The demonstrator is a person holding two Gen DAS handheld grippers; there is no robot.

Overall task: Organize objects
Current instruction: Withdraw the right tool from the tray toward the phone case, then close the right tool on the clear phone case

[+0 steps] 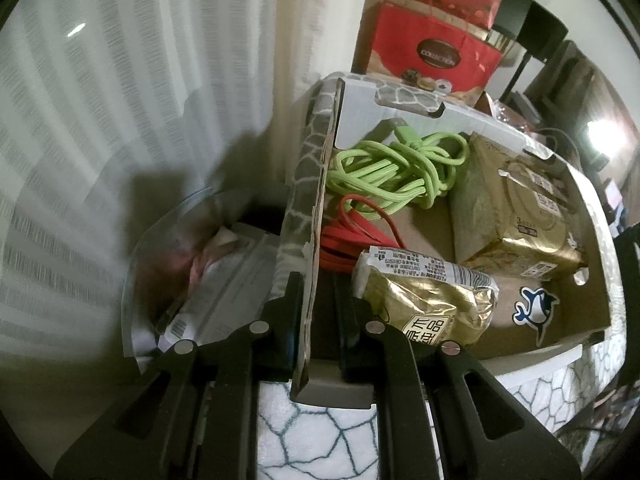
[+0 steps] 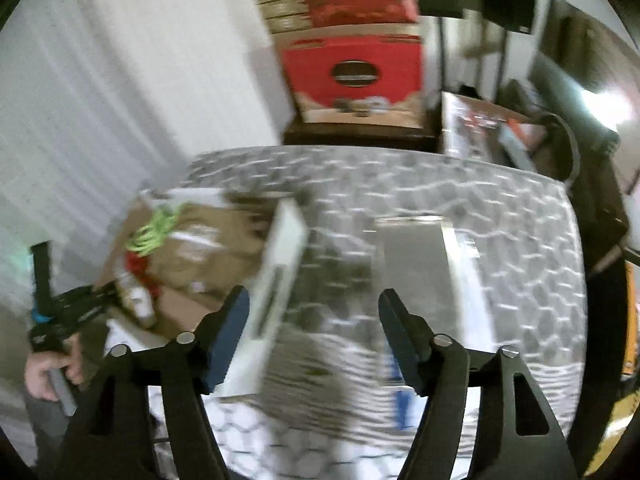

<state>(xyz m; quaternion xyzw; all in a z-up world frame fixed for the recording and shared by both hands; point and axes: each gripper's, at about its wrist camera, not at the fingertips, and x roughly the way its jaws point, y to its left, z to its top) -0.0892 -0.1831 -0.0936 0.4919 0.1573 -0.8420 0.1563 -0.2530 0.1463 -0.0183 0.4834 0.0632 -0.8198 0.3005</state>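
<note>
An open cardboard box (image 1: pixel 400 96) with a stone-pattern outside stands on a patterned cloth. Inside it lie a green cable (image 1: pixel 400 168), a red cable (image 1: pixel 340 240), a gold foil packet (image 1: pixel 432 304) and a larger gold pack (image 1: pixel 520 216). My left gripper (image 1: pixel 316 292) is shut on the box's left side wall, one finger on each face. In the blurred right wrist view, my right gripper (image 2: pixel 314 300) stands open above the cloth with nothing between its fingers, to the right of the box (image 2: pixel 192 248). A hand (image 2: pixel 44 372) holds the left gripper (image 2: pixel 80 300) at the box's near corner.
A grey flat object (image 2: pixel 416 256) lies on the patterned cloth (image 2: pixel 500 216) right of the box; a white panel (image 2: pixel 280 264) stands at the box's right side. Red gift boxes (image 1: pixel 436 48) are stacked behind. A curtain (image 1: pixel 120 120) and a clear plastic bag (image 1: pixel 208 272) are at left.
</note>
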